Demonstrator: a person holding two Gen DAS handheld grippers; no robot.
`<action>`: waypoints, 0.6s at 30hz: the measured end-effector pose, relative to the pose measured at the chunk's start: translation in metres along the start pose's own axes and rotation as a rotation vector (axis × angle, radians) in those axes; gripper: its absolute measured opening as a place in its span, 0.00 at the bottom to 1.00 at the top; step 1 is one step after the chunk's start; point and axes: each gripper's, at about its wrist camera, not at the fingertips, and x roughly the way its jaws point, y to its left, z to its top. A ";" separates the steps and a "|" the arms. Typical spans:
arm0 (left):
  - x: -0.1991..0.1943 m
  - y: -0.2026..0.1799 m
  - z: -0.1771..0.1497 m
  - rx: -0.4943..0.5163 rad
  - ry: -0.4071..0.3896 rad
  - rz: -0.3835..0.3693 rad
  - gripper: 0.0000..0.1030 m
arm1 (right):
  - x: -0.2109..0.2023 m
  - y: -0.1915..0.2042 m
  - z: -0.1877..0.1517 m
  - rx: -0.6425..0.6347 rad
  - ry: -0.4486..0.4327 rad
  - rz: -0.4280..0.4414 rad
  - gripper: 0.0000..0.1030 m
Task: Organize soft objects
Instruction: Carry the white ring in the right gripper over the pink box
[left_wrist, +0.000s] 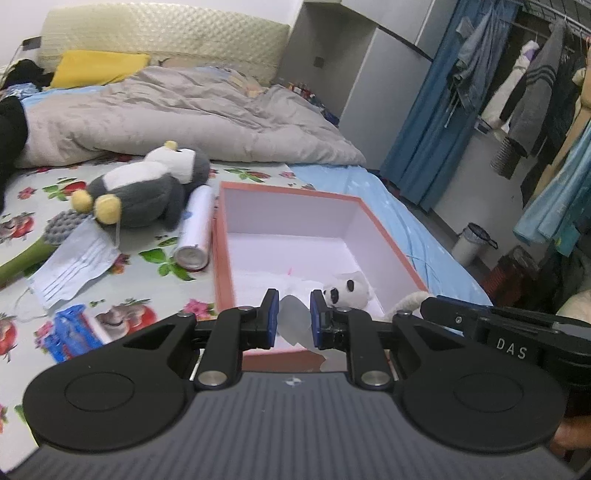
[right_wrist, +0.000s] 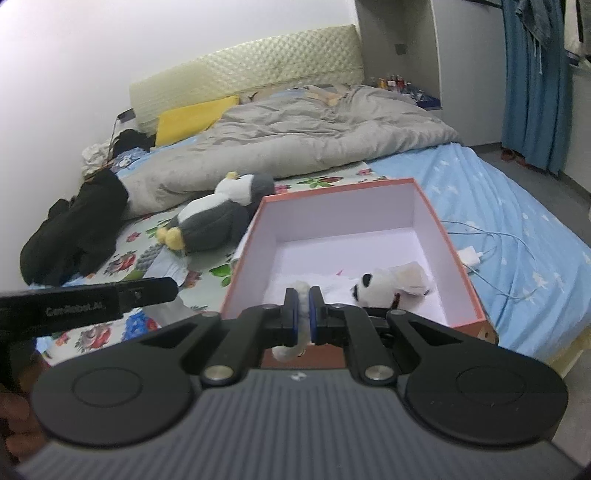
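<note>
Two hand-held tongs work over an orange-rimmed box (left_wrist: 384, 236) with a white inside, lying open on a bed. The right tongs (right_wrist: 303, 310) are pinched nearly closed on a thin fuzzy white strip, seemingly the tail or limb of a small white plush dog (right_wrist: 384, 286) lying in the near right corner of the box; the grip likely serves to lower the toy in. The left tongs (left_wrist: 293, 314) stand partly open at the box's near edge, with pale cloth or tissue (left_wrist: 291, 314) between the pads; whether they grip it cannot be told. Left of the box, on the flowered sheet, wait a grey and white plush penguin (left_wrist: 147, 192), a white can (left_wrist: 195, 232) and a blue face mask (left_wrist: 74, 266). A grey duvet (left_wrist: 184, 110) lies farther back. Readable writing: "DAS" on the right tool's body in the left view, and "GenRobot.AI", blurred, on the left tool in the right view
</note>
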 end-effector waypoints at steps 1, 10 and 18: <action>0.008 -0.003 0.003 0.005 0.008 -0.001 0.20 | 0.002 -0.005 0.002 0.005 0.000 -0.003 0.09; 0.088 -0.018 0.033 0.026 0.086 -0.001 0.21 | 0.050 -0.050 0.025 0.049 0.030 -0.026 0.10; 0.167 -0.020 0.047 0.039 0.184 0.011 0.21 | 0.106 -0.083 0.026 0.095 0.112 -0.032 0.10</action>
